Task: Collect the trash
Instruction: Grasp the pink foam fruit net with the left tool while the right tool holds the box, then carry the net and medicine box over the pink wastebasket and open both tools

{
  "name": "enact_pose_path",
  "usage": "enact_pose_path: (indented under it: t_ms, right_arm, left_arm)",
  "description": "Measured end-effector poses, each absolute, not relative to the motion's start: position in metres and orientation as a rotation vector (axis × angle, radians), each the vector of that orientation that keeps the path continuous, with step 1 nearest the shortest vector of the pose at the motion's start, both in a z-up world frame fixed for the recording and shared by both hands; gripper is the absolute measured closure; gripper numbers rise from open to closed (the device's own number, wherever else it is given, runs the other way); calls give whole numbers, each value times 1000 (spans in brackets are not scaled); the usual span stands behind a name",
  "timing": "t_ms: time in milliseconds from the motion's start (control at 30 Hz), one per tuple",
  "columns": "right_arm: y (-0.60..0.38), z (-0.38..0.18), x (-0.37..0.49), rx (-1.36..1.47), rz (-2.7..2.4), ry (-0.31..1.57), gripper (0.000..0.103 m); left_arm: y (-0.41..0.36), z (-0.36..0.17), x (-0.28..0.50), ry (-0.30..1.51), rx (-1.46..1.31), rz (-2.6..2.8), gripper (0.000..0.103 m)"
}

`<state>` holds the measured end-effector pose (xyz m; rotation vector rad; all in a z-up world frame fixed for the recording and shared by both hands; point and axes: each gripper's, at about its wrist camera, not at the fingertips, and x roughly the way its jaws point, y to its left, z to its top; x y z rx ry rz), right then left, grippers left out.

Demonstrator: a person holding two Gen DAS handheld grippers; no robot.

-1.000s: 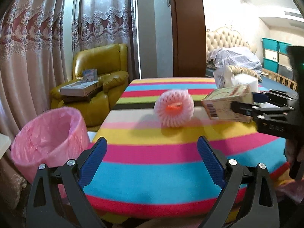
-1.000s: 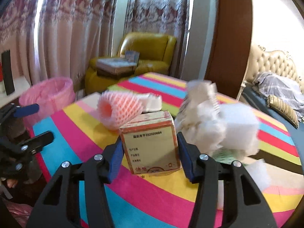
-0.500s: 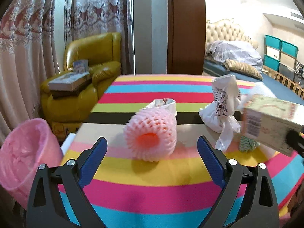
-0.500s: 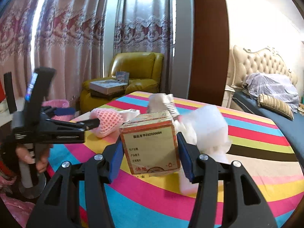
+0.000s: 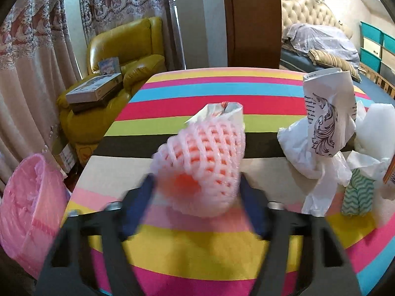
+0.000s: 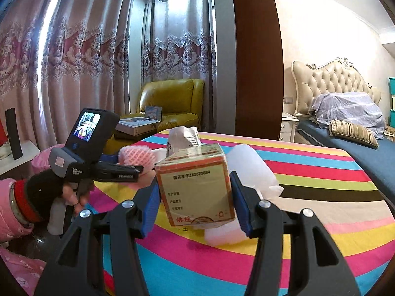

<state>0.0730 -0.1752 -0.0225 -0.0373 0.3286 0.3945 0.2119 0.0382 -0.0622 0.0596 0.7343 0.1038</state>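
Observation:
A pink foam fruit net [image 5: 202, 167] lies on the striped table [image 5: 222, 254], and my left gripper [image 5: 197, 190] has it between its jaws. Those jaws are closing and the blue pads touch the net's two sides. The right wrist view shows the same net [image 6: 137, 155] at the left gripper's tips [image 6: 133, 170], held by a gloved hand [image 6: 49, 192]. My right gripper [image 6: 195, 197] is shut on a tan cardboard box [image 6: 197, 185], held above the table. A pink-lined bin [image 5: 27, 212] stands on the floor left of the table.
A white printed paper bag [image 5: 328, 123], white foam pieces [image 6: 249, 167] and a green zigzag wrapper [image 5: 358, 197] sit on the table's right side. A yellow armchair [image 5: 118, 74] with boxes stands behind the bin; a bed [image 6: 345, 128] is at the right.
The left gripper moved forward to the foam net and its jaws closed in from wide open to the net's sides. The right gripper swung right with the box still gripped.

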Motion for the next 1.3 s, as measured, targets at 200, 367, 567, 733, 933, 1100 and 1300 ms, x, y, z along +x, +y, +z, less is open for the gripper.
enact_pose_path:
  t_ms: [200,367,567,733,933,1100,1300]
  right_arm:
    - [-175,-27,71,-26,398,331,51]
    - [-163,-28,68,-49,411,332,52]
    - [-150,-29,64,-71,425,331,52]
    - [-141,-29,60,-94,434,331,52]
    - [-134,-29,58,-123,443,334,52]
    - [-129,-29,57,-137,442,335,52]
    - [-126,-27,56,-152,446,335,52]
  left_arm:
    - [34,-55,185,667,66,57,63]
    - [31,-51,152,593,75,40,64]
    - [33,-40,115,525,57,5,64]
    - [34,-31,91,472,52,-15,64]
    - [30,-21,72,412,61,-22,63]
    - [29,-23,62,398,76,-30,63]
    - [33,-27,54,390,90,-24,63]
